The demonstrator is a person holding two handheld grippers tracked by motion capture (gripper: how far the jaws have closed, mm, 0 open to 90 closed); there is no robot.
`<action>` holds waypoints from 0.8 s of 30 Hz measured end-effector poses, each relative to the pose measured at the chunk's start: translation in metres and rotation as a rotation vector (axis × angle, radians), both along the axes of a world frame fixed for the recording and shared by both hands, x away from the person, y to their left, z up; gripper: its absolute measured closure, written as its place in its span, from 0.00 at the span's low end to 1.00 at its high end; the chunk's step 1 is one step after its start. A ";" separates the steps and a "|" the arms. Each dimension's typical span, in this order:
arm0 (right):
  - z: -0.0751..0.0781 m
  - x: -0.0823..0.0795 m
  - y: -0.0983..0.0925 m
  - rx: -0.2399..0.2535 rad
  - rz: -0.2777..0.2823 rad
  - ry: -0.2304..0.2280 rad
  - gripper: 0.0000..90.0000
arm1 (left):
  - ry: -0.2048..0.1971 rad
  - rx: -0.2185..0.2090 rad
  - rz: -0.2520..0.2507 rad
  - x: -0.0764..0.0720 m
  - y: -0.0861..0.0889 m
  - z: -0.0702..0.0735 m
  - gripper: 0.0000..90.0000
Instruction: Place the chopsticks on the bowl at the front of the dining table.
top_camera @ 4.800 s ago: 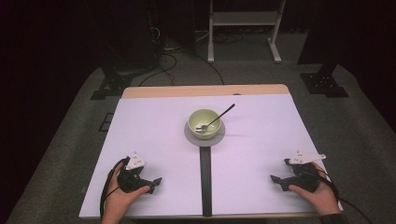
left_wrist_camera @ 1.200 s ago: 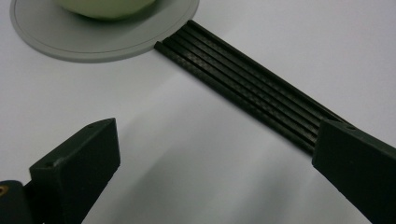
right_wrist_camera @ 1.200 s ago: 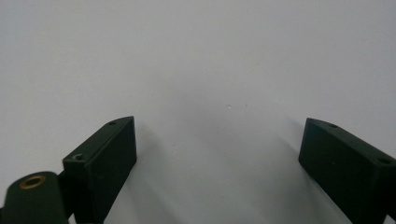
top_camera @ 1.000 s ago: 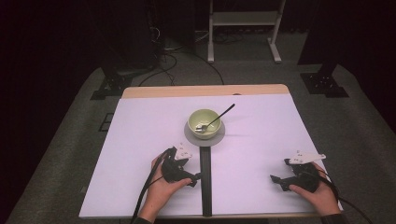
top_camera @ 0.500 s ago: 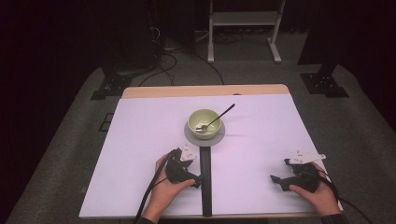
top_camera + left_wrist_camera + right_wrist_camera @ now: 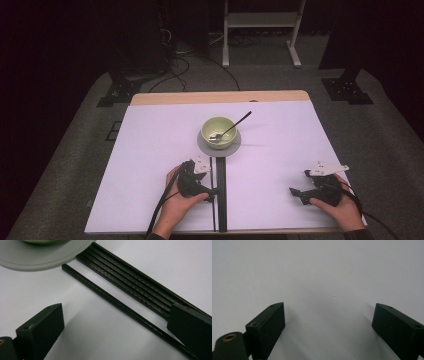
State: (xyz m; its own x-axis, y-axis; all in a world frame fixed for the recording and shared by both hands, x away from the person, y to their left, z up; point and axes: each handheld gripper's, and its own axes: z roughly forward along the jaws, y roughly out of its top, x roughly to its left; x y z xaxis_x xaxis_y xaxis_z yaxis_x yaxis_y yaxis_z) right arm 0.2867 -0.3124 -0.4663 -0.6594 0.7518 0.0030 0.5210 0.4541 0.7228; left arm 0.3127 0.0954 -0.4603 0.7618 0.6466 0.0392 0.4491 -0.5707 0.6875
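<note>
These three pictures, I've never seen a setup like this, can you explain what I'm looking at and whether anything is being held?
A person sits at a table with a white top, holding a two-jaw tool in each hand. The high view looks down from above: the left hand-held gripper lies beside the black strips running down the middle, and the right hand-held gripper rests near the right edge. A green bowl with a spoon in it sits on a grey plate.

The other two pictures come from cameras riding on each tool, looking along its black jaws. The left gripper view shows open jaws astride one thin strip set apart from the bundle. The right gripper view shows open jaws over bare tabletop. Nothing is held.
</note>
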 end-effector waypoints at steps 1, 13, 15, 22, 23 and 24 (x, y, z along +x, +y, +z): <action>0.000 0.000 0.000 0.000 0.000 0.000 0.11 | 0.001 0.001 -0.001 0.000 0.000 0.000 0.00; 0.000 0.000 0.000 0.000 0.000 0.000 0.11 | 0.012 -0.008 -0.008 -0.010 0.006 0.000 0.00; 0.000 0.000 0.000 0.000 0.000 0.001 0.11 | 0.013 -0.010 -0.009 -0.012 0.007 -0.001 0.00; 0.000 0.000 0.000 0.001 0.001 0.001 0.11 | 0.013 -0.012 -0.003 -0.016 0.013 -0.001 0.00; 0.000 0.000 0.000 0.001 0.001 0.001 0.11 | 0.014 -0.009 -0.005 -0.017 0.014 -0.001 0.00; 0.000 0.000 0.000 0.001 0.001 0.001 0.11 | 0.012 -0.004 -0.007 -0.018 0.016 0.000 0.00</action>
